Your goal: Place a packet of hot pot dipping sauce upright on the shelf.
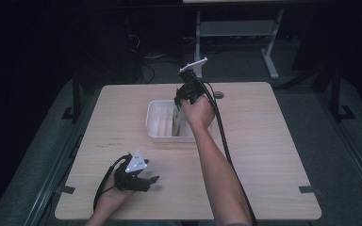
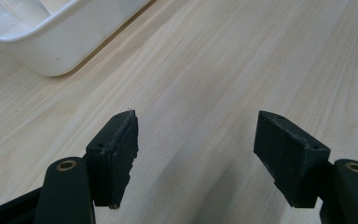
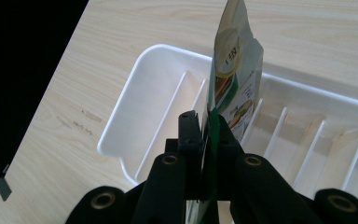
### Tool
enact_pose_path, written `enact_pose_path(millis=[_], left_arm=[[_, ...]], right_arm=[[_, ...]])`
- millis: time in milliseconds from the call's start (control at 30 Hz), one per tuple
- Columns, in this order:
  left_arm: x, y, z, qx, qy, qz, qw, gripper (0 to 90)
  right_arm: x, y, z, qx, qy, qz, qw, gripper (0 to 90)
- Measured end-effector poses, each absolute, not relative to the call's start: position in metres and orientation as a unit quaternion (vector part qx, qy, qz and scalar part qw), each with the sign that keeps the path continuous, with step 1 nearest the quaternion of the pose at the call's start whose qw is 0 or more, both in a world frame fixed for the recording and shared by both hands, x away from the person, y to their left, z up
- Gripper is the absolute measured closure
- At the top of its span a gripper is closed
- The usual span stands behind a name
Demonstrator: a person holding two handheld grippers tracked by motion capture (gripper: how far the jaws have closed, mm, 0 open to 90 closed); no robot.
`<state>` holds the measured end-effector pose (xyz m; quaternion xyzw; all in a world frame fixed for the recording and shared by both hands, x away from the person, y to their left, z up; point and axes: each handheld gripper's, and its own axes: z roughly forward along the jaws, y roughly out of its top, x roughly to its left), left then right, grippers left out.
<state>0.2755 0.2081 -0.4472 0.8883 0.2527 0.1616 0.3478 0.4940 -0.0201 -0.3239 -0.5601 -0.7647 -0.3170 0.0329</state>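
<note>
High view: right gripper (image 1: 183, 96) holds packet (image 1: 177, 123) upright over white tray (image 1: 154, 126). Left gripper (image 1: 143, 181) rests low on table (image 1: 273, 155), near front edge.

Left gripper view: jaws wide apart, nothing between.

Right gripper view: jaws pinched tight on packet (image 3: 233, 79) edge, above tray (image 3: 135, 88) slots. Packet looks thin, light, bendy; likely slippery. Best grip: flat sealed edge.

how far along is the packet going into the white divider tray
Done: the right gripper has its jaws shut on the flat printed snack packet. In hand: the packet hangs upright over the white plastic slotted tray, its lower edge among the dividers. Left: seat it in a slot and let go. The left gripper rests open on the light wooden table.
</note>
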Motion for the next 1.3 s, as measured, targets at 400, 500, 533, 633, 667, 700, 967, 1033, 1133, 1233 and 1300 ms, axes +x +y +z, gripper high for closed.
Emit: enact_pose_path(millis=[400, 500, 533, 633, 667, 700, 967, 1033, 1133, 1233, 1300], left_arm=[[0.276, 0.208, -0.448, 0.888, 0.253, 0.162, 0.347, 30.0], [0.276, 0.208, -0.448, 0.888, 0.254, 0.162, 0.347, 30.0], [0.276, 0.208, -0.448, 0.888, 0.254, 0.162, 0.347, 29.9], [0.276, 0.208, -0.448, 0.888, 0.254, 0.162, 0.347, 29.9], [0.276, 0.208, -0.448, 0.888, 0.254, 0.162, 0.347, 29.9], [0.276, 0.208, -0.448, 0.888, 0.254, 0.162, 0.347, 29.9], [0.277, 0.208, -0.448, 0.889, 0.254, 0.161, 0.346, 29.9], [0.277, 0.208, -0.449, 0.889, 0.254, 0.162, 0.345, 29.8], [0.277, 0.208, -0.449, 0.889, 0.255, 0.162, 0.345, 29.8], [0.277, 0.209, -0.449, 0.888, 0.256, 0.162, 0.346, 29.8], [0.277, 0.209, -0.449, 0.888, 0.256, 0.162, 0.346, 29.8]], right_arm=[[0.489, -0.024, -0.322, -0.547, -0.778, -0.304, 0.045, 80.9], [0.487, -0.025, -0.320, -0.544, -0.780, -0.306, 0.044, 80.5], [0.487, -0.025, -0.320, -0.543, -0.781, -0.306, 0.044, 80.4], [0.486, -0.027, -0.319, -0.542, -0.781, -0.307, 0.042, 80.0], [0.485, -0.028, -0.318, -0.542, -0.781, -0.308, 0.042, 79.5], [0.485, -0.028, -0.318, -0.542, -0.781, -0.308, 0.042, 79.5], [0.482, -0.038, -0.311, -0.541, -0.780, -0.311, 0.040, 75.8], [0.481, -0.040, -0.310, -0.540, -0.780, -0.315, 0.038, 75.3], [0.480, -0.044, -0.307, -0.539, -0.780, -0.316, 0.038, 74.6], [0.479, -0.048, -0.305, -0.539, -0.778, -0.321, 0.038, 73.5], [0.478, -0.050, -0.303, -0.538, -0.777, -0.325, 0.038, 72.8]])
